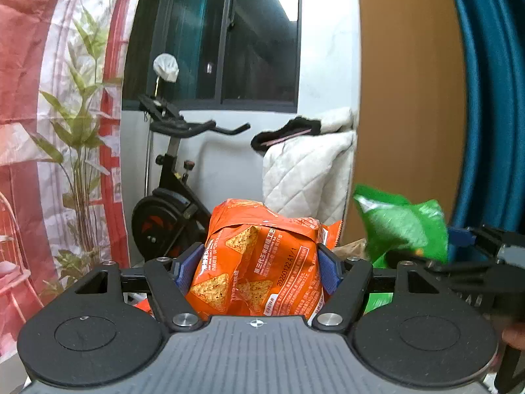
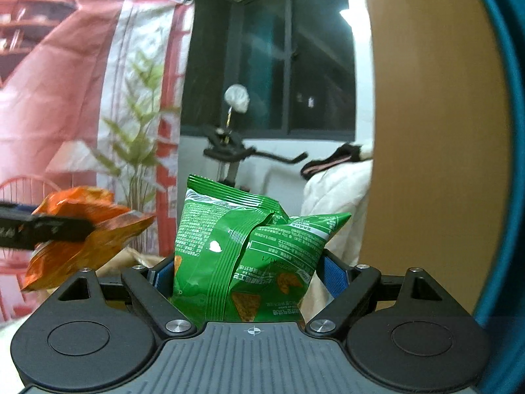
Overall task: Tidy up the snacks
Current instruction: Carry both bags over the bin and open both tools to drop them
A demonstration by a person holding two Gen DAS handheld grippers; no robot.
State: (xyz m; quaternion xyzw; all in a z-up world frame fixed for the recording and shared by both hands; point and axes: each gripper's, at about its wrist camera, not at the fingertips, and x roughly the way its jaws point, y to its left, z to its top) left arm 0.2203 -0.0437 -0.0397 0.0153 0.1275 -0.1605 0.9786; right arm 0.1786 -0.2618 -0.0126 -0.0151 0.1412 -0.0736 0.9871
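Orange bag (image 1: 259,262) between left gripper (image 1: 259,267) pads.

On the orange chip bag (image 1: 259,262) in your left wrist view you can read a printed code, "20260122 A1/1", near the middle of the frame. The Chinese print around it is too small to read. On the green chip bag (image 2: 249,252) the text is not legible.
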